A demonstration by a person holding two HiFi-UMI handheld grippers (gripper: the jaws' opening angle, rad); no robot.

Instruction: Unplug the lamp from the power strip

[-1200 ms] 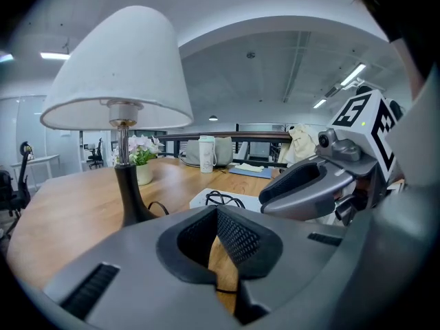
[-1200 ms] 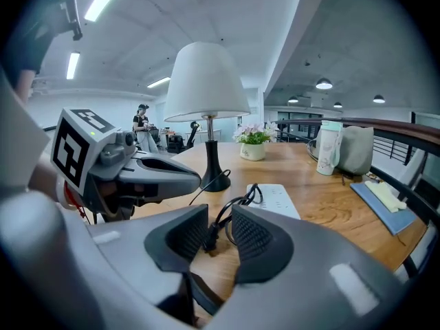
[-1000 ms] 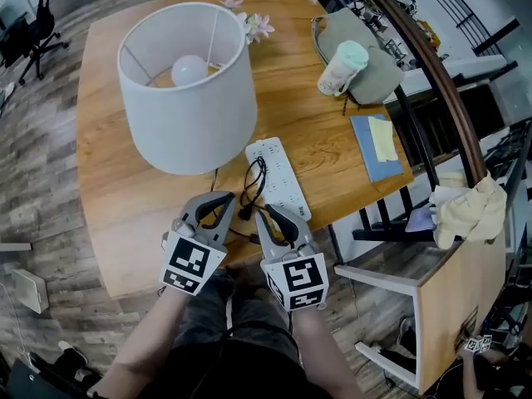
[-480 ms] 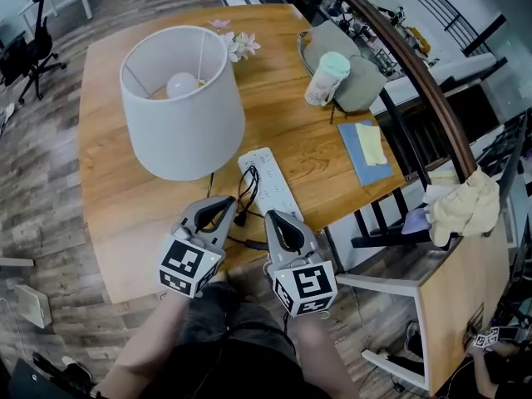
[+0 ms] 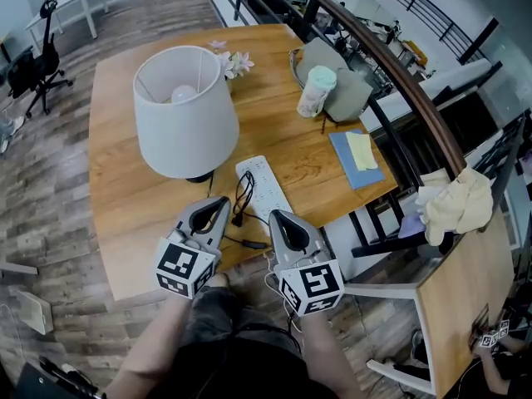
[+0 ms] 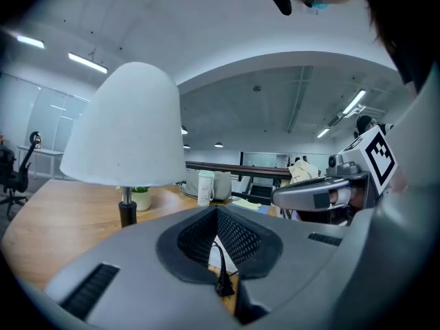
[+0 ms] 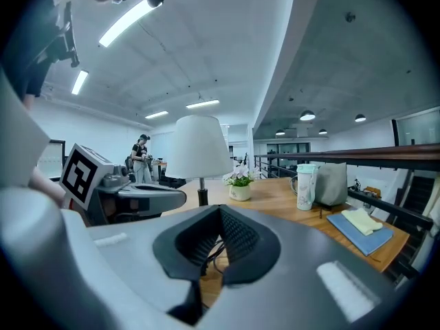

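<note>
Currently left gripper (image 5: 216,204) and right gripper (image 5: 275,217) jaws are shut, empty; power strip (image 5: 263,186) runs lengthwise ahead, nearer the right.

The count comes to two grippers, the left gripper (image 5: 218,208) and the right gripper (image 5: 277,220), and one wooden table (image 5: 116,223). There is one lamp (image 5: 184,115), one power strip (image 5: 264,188), one black cable (image 5: 243,198), one flower pot (image 5: 233,61), one cup (image 5: 317,91), one grey bag (image 5: 345,86), one blue folder (image 5: 345,166), one yellow pad (image 5: 362,150) and one office chair (image 5: 37,65).
</note>
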